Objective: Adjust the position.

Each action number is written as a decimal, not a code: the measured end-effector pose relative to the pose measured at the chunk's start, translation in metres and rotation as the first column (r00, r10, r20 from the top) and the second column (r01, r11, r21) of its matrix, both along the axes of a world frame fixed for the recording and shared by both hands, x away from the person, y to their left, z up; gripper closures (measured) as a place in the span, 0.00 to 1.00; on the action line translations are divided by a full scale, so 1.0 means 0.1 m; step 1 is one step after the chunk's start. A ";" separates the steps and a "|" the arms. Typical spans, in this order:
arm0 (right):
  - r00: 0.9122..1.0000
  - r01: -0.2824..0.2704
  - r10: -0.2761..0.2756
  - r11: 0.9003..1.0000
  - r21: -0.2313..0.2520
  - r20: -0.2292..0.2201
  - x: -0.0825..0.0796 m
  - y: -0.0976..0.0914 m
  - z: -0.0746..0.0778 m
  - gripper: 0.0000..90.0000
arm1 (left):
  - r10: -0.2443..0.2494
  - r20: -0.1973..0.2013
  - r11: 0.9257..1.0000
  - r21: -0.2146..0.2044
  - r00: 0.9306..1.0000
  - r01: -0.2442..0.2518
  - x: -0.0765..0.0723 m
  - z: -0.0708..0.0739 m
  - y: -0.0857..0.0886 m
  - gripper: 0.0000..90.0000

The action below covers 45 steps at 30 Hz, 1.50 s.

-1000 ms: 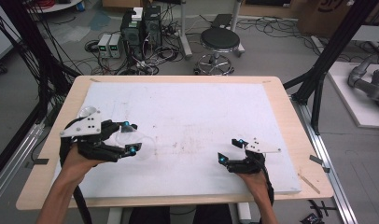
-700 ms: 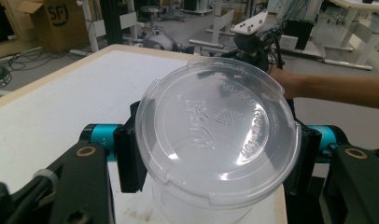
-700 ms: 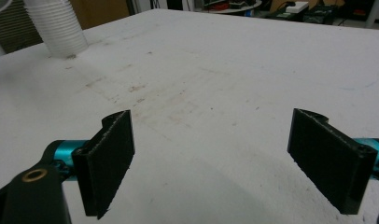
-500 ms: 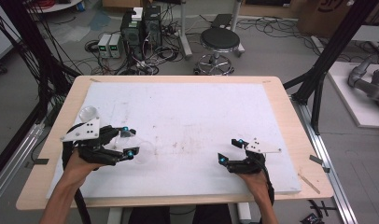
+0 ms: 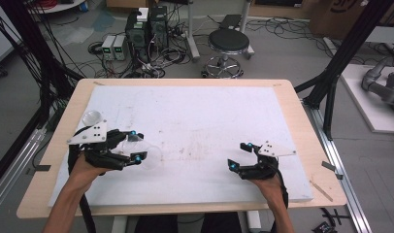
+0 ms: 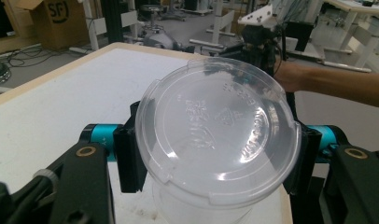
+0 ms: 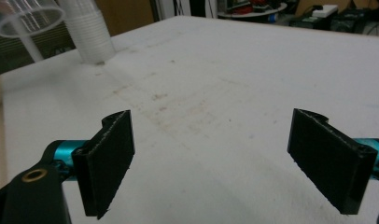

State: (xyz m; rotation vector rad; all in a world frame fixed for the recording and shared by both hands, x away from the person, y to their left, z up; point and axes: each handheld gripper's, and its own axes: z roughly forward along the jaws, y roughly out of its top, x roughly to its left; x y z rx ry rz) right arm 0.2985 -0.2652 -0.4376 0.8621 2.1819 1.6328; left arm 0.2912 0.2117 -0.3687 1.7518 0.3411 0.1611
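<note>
The left gripper (image 6: 215, 154) pinches a lidded clear cup (image 6: 218, 135) at the table's (image 5: 185, 90) eight o'clock; the right gripper (image 7: 220, 158), jaws spread, sits at four o'clock; seemingly stacked cups (image 7: 89, 32) stand beyond.

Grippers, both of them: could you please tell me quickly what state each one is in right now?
Left gripper: shut on the clear lidded cup, fingers on either side.
Right gripper: open, holding nothing, above the white table.

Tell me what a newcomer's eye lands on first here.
First, the clear plastic cup with its lid, clamped between the left gripper jaws near the table's left edge. Next, the right gripper, jaws wide apart over the bare white board. Then a stack of cups at the left.
</note>
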 end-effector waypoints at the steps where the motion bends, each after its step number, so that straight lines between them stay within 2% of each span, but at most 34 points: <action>1: 1.000 -0.016 0.016 1.000 0.007 0.003 0.00 -0.01 0.05 0.16 | -0.006 -0.002 1.000 -0.002 1.000 0.006 0.00 0.00 -0.02 0.42; 3: 0.999 -0.047 0.047 0.999 0.016 0.019 0.00 -0.02 0.14 0.16 | -0.023 0.000 1.000 -0.002 1.000 0.023 0.01 -0.01 -0.05 0.42; 6: 0.994 -0.109 0.109 0.994 0.021 0.016 0.02 -0.02 0.25 0.16 | -0.050 0.003 0.999 -0.011 0.999 0.050 0.03 -0.01 -0.11 0.42; 7: 0.988 -0.152 0.151 0.988 0.022 0.025 0.04 -0.01 0.30 0.16 | -0.057 0.005 0.998 -0.013 0.998 0.057 0.03 -0.01 -0.14 0.42; 8: 0.988 -0.152 0.151 0.988 0.022 0.025 0.04 -0.01 0.30 0.16 | -0.065 0.005 0.998 -0.016 0.998 0.065 0.04 -0.01 -0.16 0.42; 11: 0.977 -0.211 0.210 0.977 0.024 0.021 0.06 0.04 0.38 0.16 | -0.085 0.006 0.996 -0.024 0.996 0.085 0.06 -0.01 -0.23 0.42; 16: 0.951 -0.309 0.309 0.951 0.008 0.023 0.07 0.19 0.49 0.16 | -0.116 0.015 0.993 -0.020 0.993 0.116 0.08 0.00 -0.35 0.42; 21: 0.924 -0.382 0.381 0.924 0.016 0.027 0.07 0.36 0.57 0.16 | -0.152 0.018 0.987 -0.039 0.988 0.153 0.10 -0.01 -0.46 0.42; 28: 0.877 -0.480 0.480 0.877 0.010 0.026 0.12 0.67 0.64 0.16 | -0.196 0.021 0.979 -0.061 0.980 0.196 0.13 -0.02 -0.64 0.42; 37: 0.838 -0.545 0.544 0.839 0.002 0.026 0.16 1.00 0.66 0.16 | -0.230 0.023 0.969 -0.084 0.973 0.231 0.14 -0.02 -0.85 0.42; 38: 0.836 -0.547 0.547 0.837 0.000 0.029 0.16 1.03 0.66 0.16 | -0.230 0.022 0.969 -0.083 0.973 0.232 0.14 -0.02 -0.87 0.43; 39: 0.830 -0.557 0.556 0.831 0.003 0.027 0.15 1.06 0.65 0.16 | -0.233 0.024 0.968 -0.086 0.972 0.234 0.14 -0.02 -0.89 0.43; 45: 0.814 -0.581 0.581 0.814 -0.007 0.021 0.14 1.21 0.64 0.16 | -0.242 0.028 0.965 -0.100 0.970 0.244 0.14 0.01 -0.96 0.43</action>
